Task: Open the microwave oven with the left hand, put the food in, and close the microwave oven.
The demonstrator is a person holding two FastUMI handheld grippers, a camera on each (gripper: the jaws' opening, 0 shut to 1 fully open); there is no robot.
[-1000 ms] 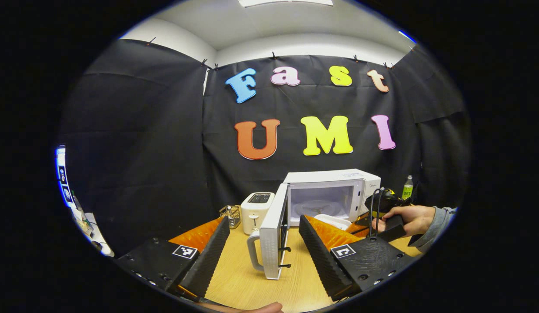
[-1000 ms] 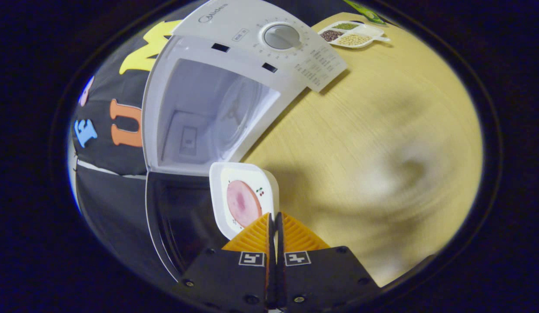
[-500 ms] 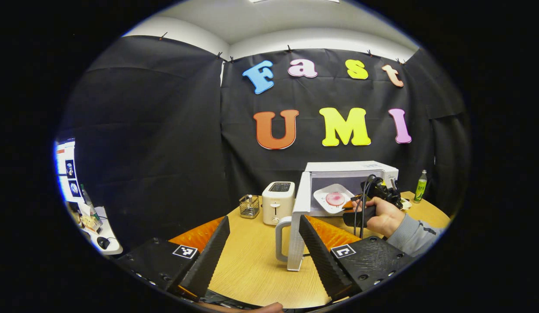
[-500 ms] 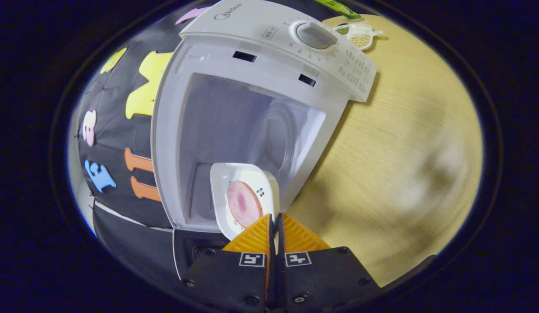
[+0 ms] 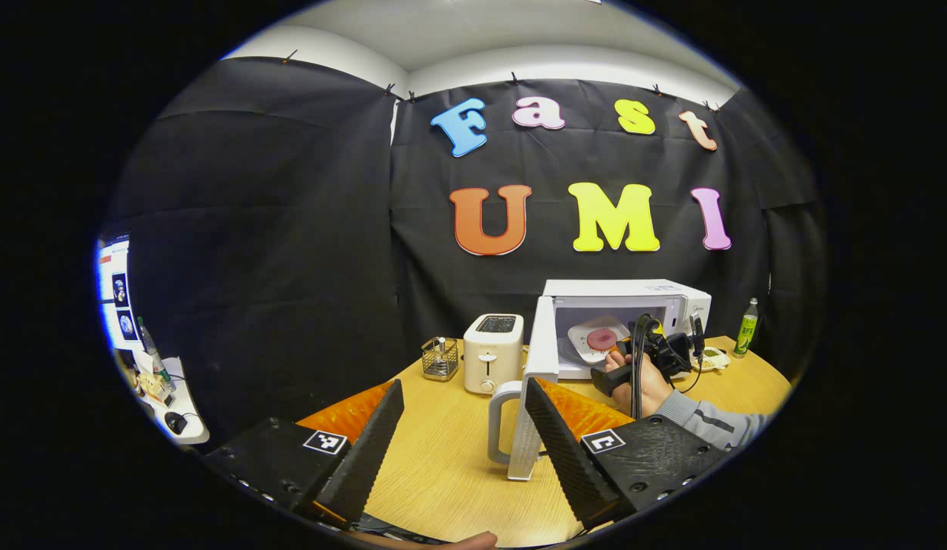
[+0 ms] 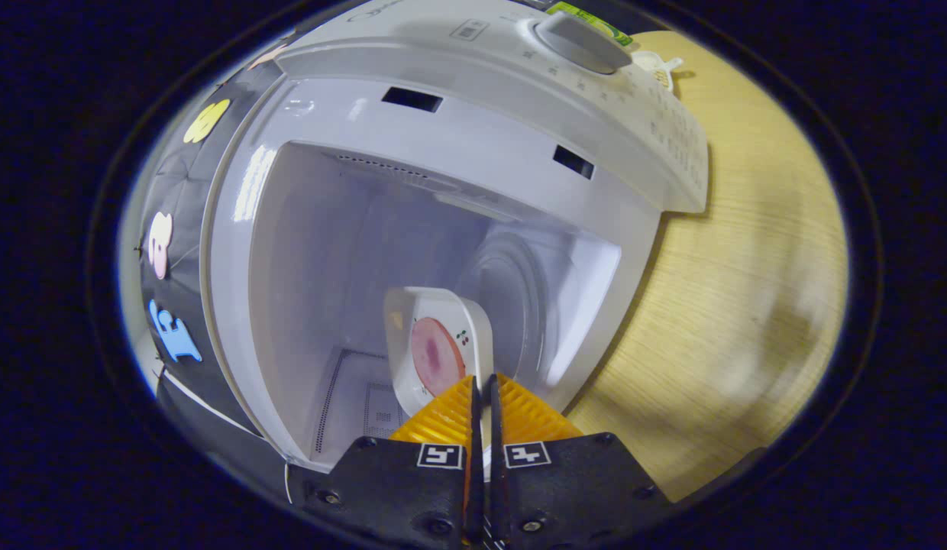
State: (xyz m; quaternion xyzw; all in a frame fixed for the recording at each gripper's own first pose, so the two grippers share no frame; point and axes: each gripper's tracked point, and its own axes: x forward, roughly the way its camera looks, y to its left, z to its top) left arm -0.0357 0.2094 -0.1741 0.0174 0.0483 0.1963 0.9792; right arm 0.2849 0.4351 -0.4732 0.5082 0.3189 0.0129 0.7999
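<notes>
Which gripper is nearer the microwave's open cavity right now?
Right. The right gripper holds the food plate at the microwave cavity mouth; the left gripper hangs open, back near the swung-out door.

Left gripper view faces the microwave [image 5: 622, 325] from afar; right gripper view, rolled sideways, peers inside.

No word or number can be read with certainty. Fine print and scale marks are seen on the microwave oven [image 6: 458, 153] around its dial [image 6: 584, 42], but they are too blurred to be made out. 2 square black-and-white coded markers [image 6: 438, 456] are carried on the right gripper [image 6: 483, 378], and 2 more [image 5: 324, 441] on the left gripper [image 5: 464, 384]. The label on the green bottle [image 5: 743, 328] is too small to be read.
</notes>
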